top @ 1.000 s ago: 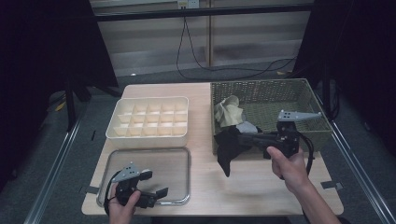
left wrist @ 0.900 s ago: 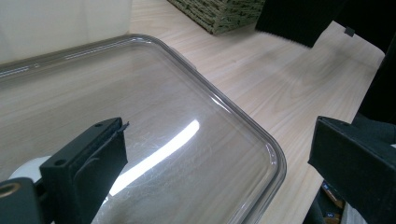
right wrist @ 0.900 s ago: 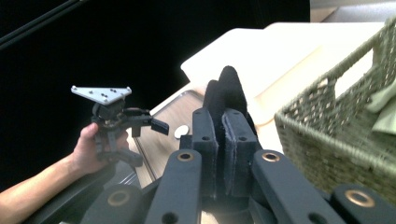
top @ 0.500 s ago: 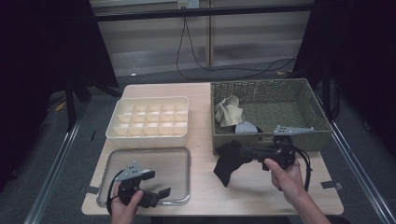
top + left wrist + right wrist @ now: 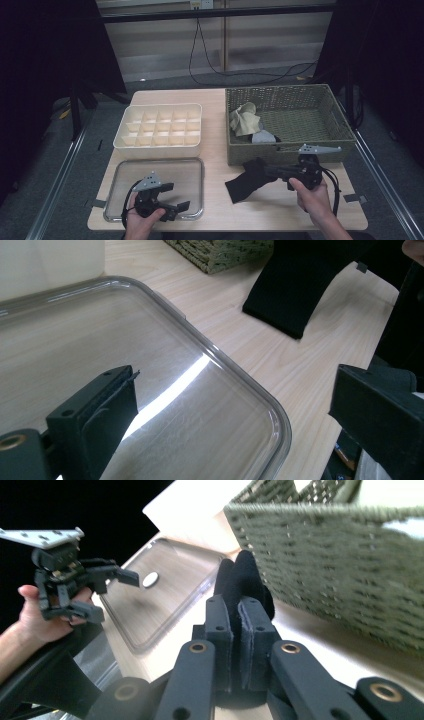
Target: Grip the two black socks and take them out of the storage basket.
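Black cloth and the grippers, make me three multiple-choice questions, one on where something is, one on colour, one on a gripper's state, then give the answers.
1. Where is the black cloth?
A. in the wicker basket
B. on the table in front of that basket
C. in the divided tray

2. What colour is the crumpled cloth in that basket?
A. red
B. blue
C. beige

3. How is the left gripper?
A. open
B. shut on the cloth
C. shut on a clear lid

Answers: B, its end rests on the wood; C, pale tan folds; A, jaws wide apart over that lid.
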Available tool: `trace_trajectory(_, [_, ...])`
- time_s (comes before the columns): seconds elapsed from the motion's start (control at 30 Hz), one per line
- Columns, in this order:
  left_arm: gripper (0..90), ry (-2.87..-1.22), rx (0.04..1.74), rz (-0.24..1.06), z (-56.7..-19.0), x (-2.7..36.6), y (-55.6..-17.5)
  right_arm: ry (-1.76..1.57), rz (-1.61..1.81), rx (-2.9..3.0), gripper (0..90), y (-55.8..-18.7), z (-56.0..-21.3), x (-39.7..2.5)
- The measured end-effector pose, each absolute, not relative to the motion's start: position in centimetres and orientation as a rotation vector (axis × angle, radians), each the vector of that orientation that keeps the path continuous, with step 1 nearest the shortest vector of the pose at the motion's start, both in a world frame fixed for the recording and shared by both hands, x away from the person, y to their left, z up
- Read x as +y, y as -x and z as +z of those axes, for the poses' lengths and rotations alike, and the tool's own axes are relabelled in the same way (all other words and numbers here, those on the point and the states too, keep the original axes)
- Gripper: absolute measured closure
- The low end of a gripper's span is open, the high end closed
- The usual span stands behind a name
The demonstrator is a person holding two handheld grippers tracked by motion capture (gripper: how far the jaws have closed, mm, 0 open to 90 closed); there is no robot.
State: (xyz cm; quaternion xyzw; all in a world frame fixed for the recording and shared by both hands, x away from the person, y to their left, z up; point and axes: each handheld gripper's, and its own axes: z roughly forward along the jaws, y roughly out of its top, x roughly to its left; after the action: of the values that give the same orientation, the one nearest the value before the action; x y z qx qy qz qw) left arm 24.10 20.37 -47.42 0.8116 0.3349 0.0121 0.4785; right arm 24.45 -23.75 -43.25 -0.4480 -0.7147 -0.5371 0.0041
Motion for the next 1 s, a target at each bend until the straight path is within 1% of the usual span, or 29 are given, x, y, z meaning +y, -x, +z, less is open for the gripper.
trace_trajectory(0.3, [11.0, -2.027, 0.767, 0.045, -47.1, 18.6, -23.9, 1.452, -1.615, -2.282, 83.8, -24.0, -44.2, -24.3])
trace_trajectory(0.43, [16.8, -2.068, 0.727, 0.044, -46.9, 17.4, -24.1, 1.467, -1.572, -2.311, 82.4, -24.0, -44.8, -24.4])
trace_trajectory(0.7, [38.1, -2.091, 0.666, 0.012, -46.8, 15.2, -24.8, 1.498, -1.497, -2.334, 76.2, -24.0, -45.7, -24.7])
trace_trajectory(0.77, [44.0, -2.103, 0.638, -0.008, -46.8, 14.5, -24.9, 1.513, -1.491, -2.336, 76.2, -23.9, -45.9, -25.0])
trace_trajectory(0.87, [51.2, -2.117, 0.613, -0.027, -46.9, 13.3, -25.3, 1.529, -1.502, -2.326, 79.1, -23.7, -46.2, -25.5])
trace_trajectory(1.0, [58.9, -2.125, 0.581, -0.055, -47.0, 11.7, -26.4, 1.539, -1.488, -2.334, 79.8, -23.6, -46.5, -25.8])
